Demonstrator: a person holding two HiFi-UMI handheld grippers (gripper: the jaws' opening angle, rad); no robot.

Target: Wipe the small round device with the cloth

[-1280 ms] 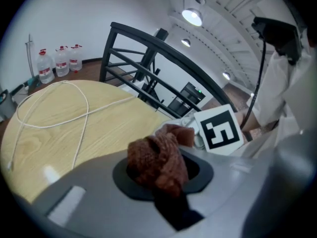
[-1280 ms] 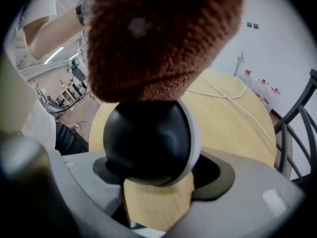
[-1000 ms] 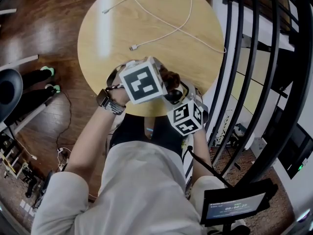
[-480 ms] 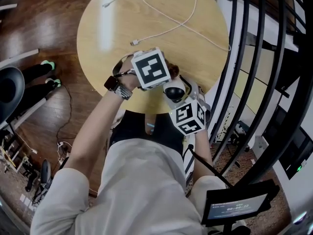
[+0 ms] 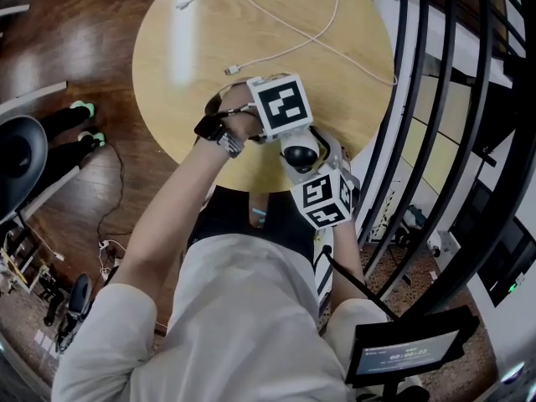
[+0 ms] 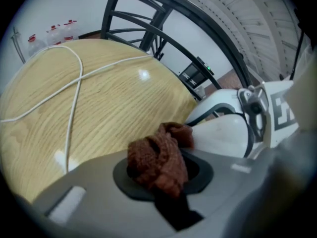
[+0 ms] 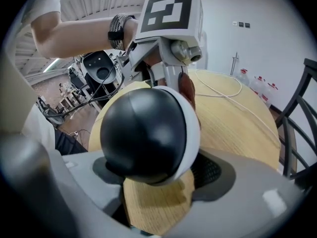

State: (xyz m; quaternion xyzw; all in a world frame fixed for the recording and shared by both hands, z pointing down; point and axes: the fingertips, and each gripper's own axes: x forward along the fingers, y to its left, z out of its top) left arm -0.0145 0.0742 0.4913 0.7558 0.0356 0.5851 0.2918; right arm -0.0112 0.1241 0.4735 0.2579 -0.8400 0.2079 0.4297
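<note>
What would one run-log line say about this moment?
left gripper: shut on cloth | right gripper: shut on round device | cloth: against round device's white shell | table: white cable lying loose | step: wiping contact

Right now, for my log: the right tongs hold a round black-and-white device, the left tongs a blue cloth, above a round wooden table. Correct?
No: the cloth is reddish-brown, not blue; the left gripper view shows it. The right tongs do hold the round black-and-white device, the left tongs the cloth, above the round wooden table.
</note>
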